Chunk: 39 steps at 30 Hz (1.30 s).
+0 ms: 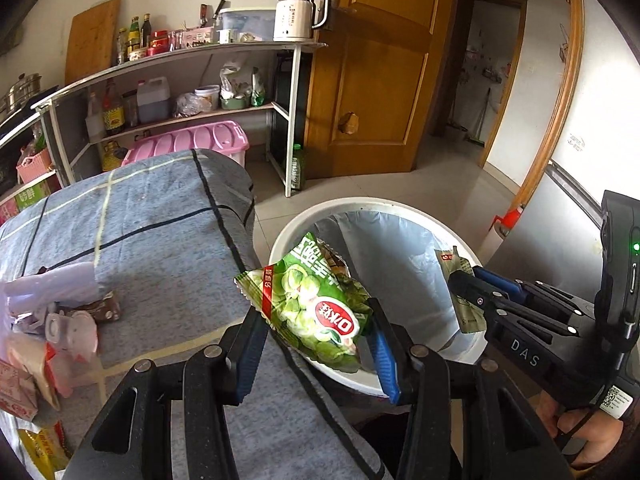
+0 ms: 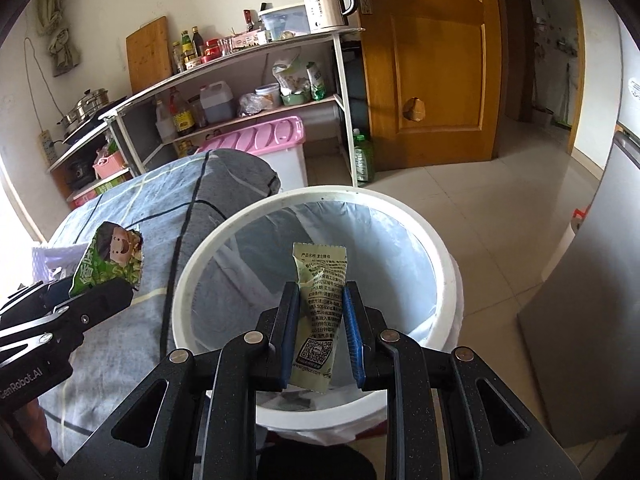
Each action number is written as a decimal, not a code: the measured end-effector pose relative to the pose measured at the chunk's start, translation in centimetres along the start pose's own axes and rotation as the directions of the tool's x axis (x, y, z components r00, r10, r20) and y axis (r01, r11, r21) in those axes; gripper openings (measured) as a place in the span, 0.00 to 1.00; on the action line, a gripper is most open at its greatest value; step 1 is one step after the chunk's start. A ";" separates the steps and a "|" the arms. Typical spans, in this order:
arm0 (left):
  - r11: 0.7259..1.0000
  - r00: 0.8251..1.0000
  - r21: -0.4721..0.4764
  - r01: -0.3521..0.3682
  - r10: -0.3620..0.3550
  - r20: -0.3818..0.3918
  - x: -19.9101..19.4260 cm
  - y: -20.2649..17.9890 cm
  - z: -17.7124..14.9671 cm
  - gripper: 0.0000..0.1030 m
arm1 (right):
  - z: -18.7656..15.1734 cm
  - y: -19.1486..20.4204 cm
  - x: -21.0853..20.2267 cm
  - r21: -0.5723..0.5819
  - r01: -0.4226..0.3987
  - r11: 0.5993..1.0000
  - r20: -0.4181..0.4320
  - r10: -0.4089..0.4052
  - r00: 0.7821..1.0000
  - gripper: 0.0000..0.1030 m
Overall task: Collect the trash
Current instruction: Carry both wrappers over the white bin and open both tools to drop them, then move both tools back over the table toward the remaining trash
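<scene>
My left gripper [image 1: 316, 320] is shut on a green snack bag [image 1: 316, 304] and holds it over the near-left rim of the white trash bin [image 1: 384, 205]. The bag also shows in the right wrist view [image 2: 108, 262]. My right gripper [image 2: 320, 304] is shut on a pale green sachet [image 2: 318, 308] with a QR code and holds it over the bin's opening [image 2: 444, 264]. The bin is lined with a clear plastic bag. The right gripper also shows in the left wrist view [image 1: 470, 280], over the bin's right side.
A table under a grey checked cloth [image 1: 160, 216] stands left of the bin, with several wrappers and plastic scraps [image 1: 52, 320] at its left edge. Behind are a shelf unit [image 1: 288, 120], a pink storage box [image 1: 188, 140], a wooden door [image 1: 380, 72] and tiled floor.
</scene>
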<state>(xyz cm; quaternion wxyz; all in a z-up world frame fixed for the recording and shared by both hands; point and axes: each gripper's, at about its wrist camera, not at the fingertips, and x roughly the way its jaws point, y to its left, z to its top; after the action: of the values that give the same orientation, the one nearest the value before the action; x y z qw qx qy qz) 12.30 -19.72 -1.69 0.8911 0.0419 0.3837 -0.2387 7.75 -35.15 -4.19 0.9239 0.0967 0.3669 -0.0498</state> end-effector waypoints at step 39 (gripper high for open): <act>0.995 0.998 -0.086 -0.048 0.052 0.042 -3.9 3.4 -2.4 0.64 | -0.7 1.8 -1.9 -0.004 -0.057 0.998 0.019 0.057 0.998 0.43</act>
<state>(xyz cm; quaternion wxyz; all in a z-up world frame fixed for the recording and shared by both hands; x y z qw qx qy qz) 9.97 -14.56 -1.01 0.9060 0.0082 0.3726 -0.2006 6.19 -33.17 -3.14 0.9285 0.1051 0.3554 -0.0237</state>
